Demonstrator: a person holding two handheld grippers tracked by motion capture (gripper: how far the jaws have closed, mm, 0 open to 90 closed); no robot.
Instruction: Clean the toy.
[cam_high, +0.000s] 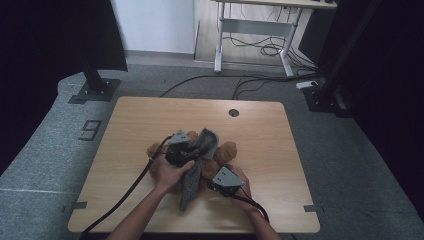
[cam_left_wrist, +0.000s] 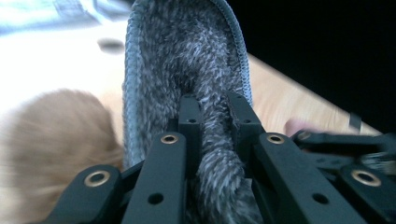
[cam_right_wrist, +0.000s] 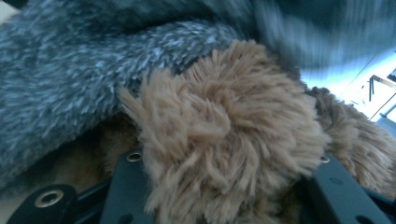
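Both grippers, left (cam_high: 181, 150) and right (cam_high: 223, 181), are black with grey three-cornered top plates. Thick black cables trail from them. Brass-ringed holes dot the jaw links; forearms look bare, apparently sleeveless.

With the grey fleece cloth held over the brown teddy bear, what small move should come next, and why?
Probably draw the left hand-held gripper onward across the brown teddy bear, pulling the grey fleece cloth further over it. Its jaws pinch the cloth, which lies only partly over the bear, while the right hand-held gripper is closed on a tuft of the bear's fur and can steady it.
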